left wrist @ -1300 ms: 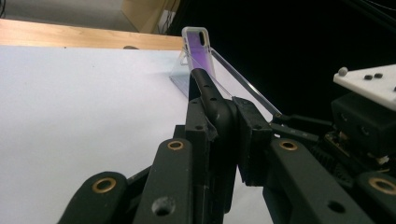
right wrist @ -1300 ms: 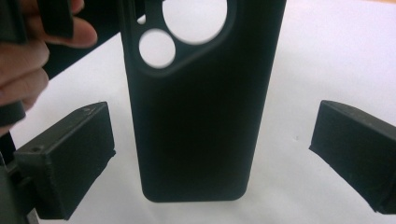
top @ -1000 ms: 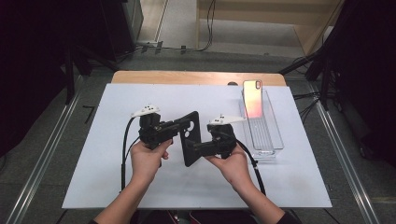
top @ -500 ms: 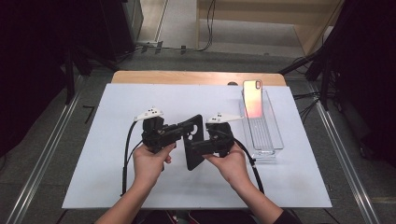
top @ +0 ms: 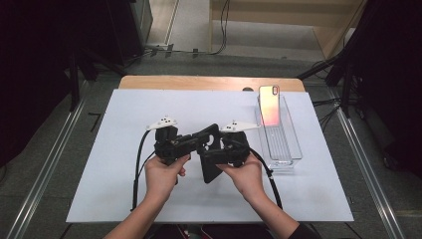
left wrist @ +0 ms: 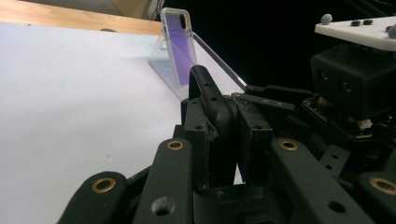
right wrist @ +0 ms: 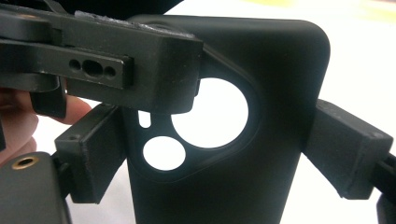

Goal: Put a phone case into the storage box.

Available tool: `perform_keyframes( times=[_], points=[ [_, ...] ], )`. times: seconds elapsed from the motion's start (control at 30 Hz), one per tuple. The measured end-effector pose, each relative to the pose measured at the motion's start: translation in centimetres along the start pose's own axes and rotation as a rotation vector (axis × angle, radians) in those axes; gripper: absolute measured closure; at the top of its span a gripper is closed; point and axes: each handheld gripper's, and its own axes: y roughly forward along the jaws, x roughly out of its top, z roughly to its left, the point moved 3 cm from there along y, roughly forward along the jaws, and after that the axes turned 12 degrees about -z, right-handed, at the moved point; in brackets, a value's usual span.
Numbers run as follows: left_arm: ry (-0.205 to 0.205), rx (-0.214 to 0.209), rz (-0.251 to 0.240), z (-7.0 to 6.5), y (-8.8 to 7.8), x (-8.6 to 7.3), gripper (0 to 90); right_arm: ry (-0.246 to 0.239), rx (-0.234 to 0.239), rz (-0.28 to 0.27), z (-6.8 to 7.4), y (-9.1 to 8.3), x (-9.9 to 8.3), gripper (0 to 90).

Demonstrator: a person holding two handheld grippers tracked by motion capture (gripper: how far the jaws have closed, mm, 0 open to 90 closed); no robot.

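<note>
A black phone case (top: 210, 172) with a round camera cut-out is held up over the white mat between both grippers. My left gripper (top: 201, 139) is shut on the case's upper edge; in the left gripper view its jaws (left wrist: 224, 126) clamp the thin wall of the case (left wrist: 205, 88). My right gripper (top: 215, 157) comes in from the right. In the right gripper view its pads sit against the two long sides of the case (right wrist: 280, 93), after its jaws have just been closing on it. One of the left gripper's fingers (right wrist: 140, 60) crosses the case's top corner.
A clear plastic tray (top: 283, 144) lies at the right of the white mat (top: 124, 199), with a phone (top: 269, 104) leaning upright at its far end. This phone (left wrist: 180, 46) also shows beyond the jaws in the left gripper view. A wooden table edge (top: 199, 82) runs behind the mat.
The left hand has edged slightly toward the right hand with the case. The right hand has stayed in place.
</note>
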Motion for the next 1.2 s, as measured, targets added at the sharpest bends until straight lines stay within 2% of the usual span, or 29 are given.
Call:
perform_keyframes(
  times=[0.23,0.33,0.47,0.7,0.77,0.97,1.07,1.13,1.2],
  points=[
    [-0.009,0.003,0.014,-0.1,0.1,0.1,75.4,-0.007,-0.003,0.006,0.0,0.0,0.0,11.8],
    [-0.017,-0.008,0.010,-0.1,-0.1,0.4,64.0,-0.018,-0.007,0.013,0.0,0.1,0.0,11.9],
    [-0.060,-0.024,0.015,0.1,-0.5,0.9,53.8,-0.018,-0.016,0.027,-0.3,0.1,-0.2,11.9],
    [-0.108,-0.026,0.021,0.6,-1.3,1.6,47.0,-0.009,-0.028,0.019,-1.1,-0.2,0.0,12.0],
    [-0.108,-0.029,0.022,0.7,-1.6,1.7,45.4,-0.005,-0.030,0.014,-1.4,-0.4,0.1,12.1],
    [-0.117,-0.044,0.059,1.0,-2.0,1.8,41.6,0.003,-0.017,0.005,-2.0,-0.8,0.5,12.1],
    [-0.134,-0.060,0.093,1.3,-2.0,1.7,38.3,0.002,0.010,0.002,-2.2,-0.9,0.7,12.1],
    [-0.124,-0.061,0.096,1.5,-2.2,1.6,38.0,-0.011,0.022,0.014,-2.4,-0.9,0.7,12.1],
    [-0.129,-0.076,0.120,1.7,-2.3,1.6,36.4,-0.013,0.044,0.019,-2.6,-0.9,0.6,12.1]
  ],
)
